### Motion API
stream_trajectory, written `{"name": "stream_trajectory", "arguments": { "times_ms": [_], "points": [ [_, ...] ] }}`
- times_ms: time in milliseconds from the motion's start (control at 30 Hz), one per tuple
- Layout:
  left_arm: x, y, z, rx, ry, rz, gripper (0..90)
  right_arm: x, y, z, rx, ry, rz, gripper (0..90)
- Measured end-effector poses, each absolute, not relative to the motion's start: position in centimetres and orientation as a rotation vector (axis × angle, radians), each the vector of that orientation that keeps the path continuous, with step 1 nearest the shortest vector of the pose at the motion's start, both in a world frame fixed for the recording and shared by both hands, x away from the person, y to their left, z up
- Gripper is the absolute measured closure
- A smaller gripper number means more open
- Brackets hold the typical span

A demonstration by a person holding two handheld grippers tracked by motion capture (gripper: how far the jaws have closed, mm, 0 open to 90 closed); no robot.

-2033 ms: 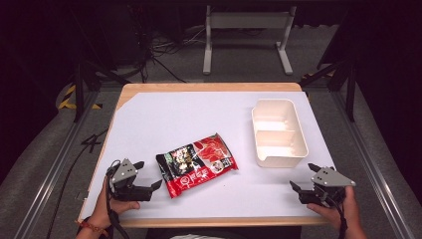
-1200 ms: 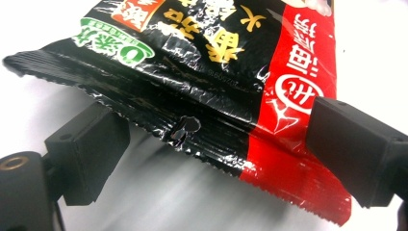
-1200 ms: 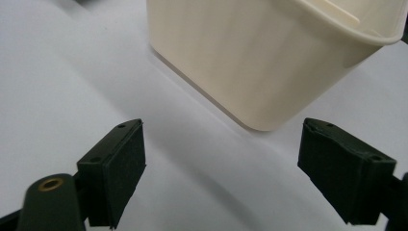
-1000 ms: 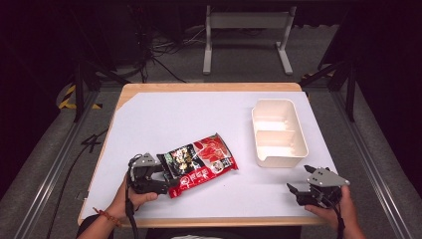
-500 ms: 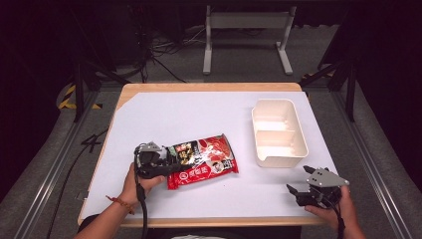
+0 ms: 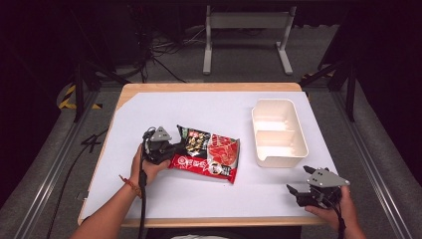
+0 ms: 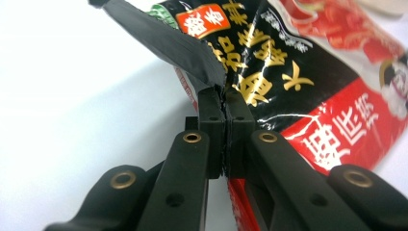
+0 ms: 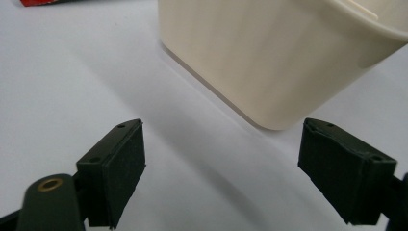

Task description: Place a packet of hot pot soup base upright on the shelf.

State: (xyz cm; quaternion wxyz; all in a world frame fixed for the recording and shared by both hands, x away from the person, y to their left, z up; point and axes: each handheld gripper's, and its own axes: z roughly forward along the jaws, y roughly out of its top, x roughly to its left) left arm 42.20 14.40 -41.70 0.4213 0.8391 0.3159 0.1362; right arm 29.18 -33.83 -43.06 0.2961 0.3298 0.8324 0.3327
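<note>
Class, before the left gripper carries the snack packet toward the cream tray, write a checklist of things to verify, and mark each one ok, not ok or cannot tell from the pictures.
1. Left gripper shut on the snack packet: ok; its jaws have just been closing and now pinch the packet's edge.
2. Grip deep enough to hold in a lift: cannot tell; only the edge sits between the pads.
3. Two-compartment tray empty: ok, both compartments look bare.
4. Path from packet to tray free: ok, only white table cover lies between.
5. Right gripper out of the way: ok; it rests open near the tray's near corner.
</note>
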Motion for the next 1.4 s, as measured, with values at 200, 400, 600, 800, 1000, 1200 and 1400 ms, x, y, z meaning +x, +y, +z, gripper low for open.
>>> {"name": "stream_trajectory", "arguments": {
  "times_ms": [200, 400, 600, 800, 1000, 1200, 1400],
  "points": [
    [42.1, 13.6, -39.4, 2.064, 0.698, 0.431, 89.0, 29.2, -33.8, -43.1, 0.888, 2.208, 0.887, 16.1],
    [41.9, 12.4, -37.5, 2.029, 0.605, 0.467, 89.3, 29.3, -33.8, -43.2, 0.888, 2.209, 0.885, 16.1],
    [41.4, 10.2, -34.7, 1.997, 0.495, 0.507, 89.5, 29.3, -33.8, -43.2, 0.891, 2.208, 0.882, 16.1],
    [40.8, 7.9, -32.5, 2.004, 0.404, 0.55, 89.5, 29.2, -33.9, -43.2, 0.883, 2.208, 0.883, 16.1],
    [40.5, 6.3, -31.0, 2.005, 0.344, 0.561, 89.7, 29.3, -33.8, -43.3, 0.881, 2.215, 0.877, 16.1],
    [40.2, 4.9, -29.6, 1.991, 0.3, 0.584, 89.8, 29.3, -33.9, -43.2, 0.885, 2.209, 0.884, 16.1],
    [40.4, 4.0, -28.9, 1.992, 0.283, 0.593, 89.8, 29.3, -33.9, -43.2, 0.886, 2.212, 0.884, 16.1]
  ]
}}
